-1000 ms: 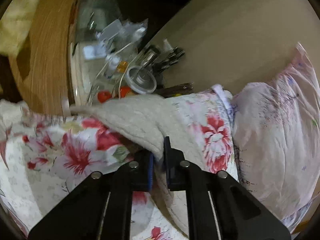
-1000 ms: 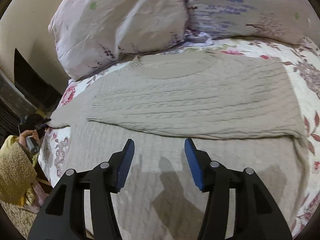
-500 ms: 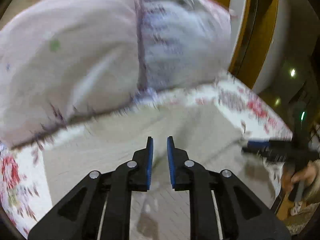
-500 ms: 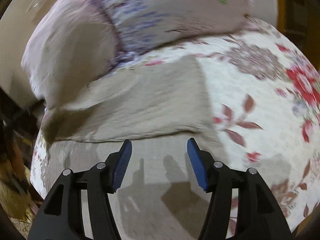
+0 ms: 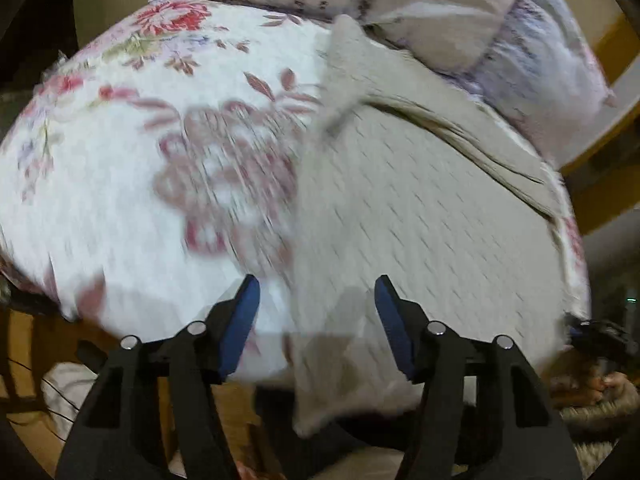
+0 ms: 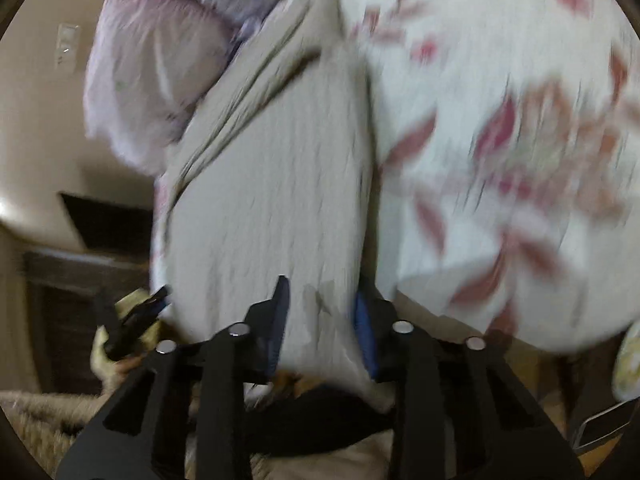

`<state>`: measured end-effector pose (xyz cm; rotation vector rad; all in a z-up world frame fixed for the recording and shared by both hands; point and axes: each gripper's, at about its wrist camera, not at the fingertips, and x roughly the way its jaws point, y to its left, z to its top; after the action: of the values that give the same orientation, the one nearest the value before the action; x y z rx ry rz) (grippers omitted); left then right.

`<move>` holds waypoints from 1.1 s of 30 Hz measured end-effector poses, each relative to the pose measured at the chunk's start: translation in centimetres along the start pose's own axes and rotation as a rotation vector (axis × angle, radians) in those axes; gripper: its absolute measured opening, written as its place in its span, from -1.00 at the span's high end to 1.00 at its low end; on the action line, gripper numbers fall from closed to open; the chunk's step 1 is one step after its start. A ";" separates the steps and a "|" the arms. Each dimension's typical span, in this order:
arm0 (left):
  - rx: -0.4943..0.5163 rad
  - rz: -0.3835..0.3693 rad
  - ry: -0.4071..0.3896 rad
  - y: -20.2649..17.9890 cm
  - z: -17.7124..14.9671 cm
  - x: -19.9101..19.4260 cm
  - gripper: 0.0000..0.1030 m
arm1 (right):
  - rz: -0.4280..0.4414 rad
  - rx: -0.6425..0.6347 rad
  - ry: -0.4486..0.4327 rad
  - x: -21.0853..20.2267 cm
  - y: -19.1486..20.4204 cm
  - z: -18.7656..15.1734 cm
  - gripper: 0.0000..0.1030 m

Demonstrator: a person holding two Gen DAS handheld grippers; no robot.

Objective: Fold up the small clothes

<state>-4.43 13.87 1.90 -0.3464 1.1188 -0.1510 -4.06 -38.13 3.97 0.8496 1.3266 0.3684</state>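
Note:
A beige knit sweater (image 5: 420, 220) lies flat on a floral bedspread (image 5: 140, 160), with a sleeve folded across its upper part. My left gripper (image 5: 316, 300) is open, its blue pads on either side of the sweater's near left edge at the bed's front. In the right wrist view the same sweater (image 6: 272, 200) runs away from me. My right gripper (image 6: 320, 304) is partly closed around the sweater's near right corner; whether the pads pinch the fabric is unclear through blur.
Pale lavender pillows (image 5: 460, 12) lie at the head of the bed, also in the right wrist view (image 6: 160, 72). The bedspread (image 6: 520, 120) extends to the right. The bed's front edge drops off just below both grippers. A dark cabinet (image 6: 80, 280) stands at left.
Both grippers have swung to the sweater's near edge. My left gripper let go of the sleeve and opened wide. My right gripper narrowed around the sweater's corner.

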 end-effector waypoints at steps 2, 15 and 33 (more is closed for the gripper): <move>-0.044 -0.097 0.034 -0.2 -1.5 -0.4 0.16 | 0.064 0.030 0.044 0.4 -0.6 -1.5 0.56; -0.045 -0.340 -0.029 -4.4 5.9 0.4 0.89 | 0.361 -0.006 -0.163 -0.4 4.8 6.1 0.86; -0.135 -0.133 0.000 -1.0 19.3 10.5 -0.30 | 0.133 0.219 -0.377 3.2 0.6 14.4 -0.36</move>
<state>17.50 13.66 0.82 -0.5416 1.1092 -0.1928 10.44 -40.30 2.26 1.1335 0.9721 0.1554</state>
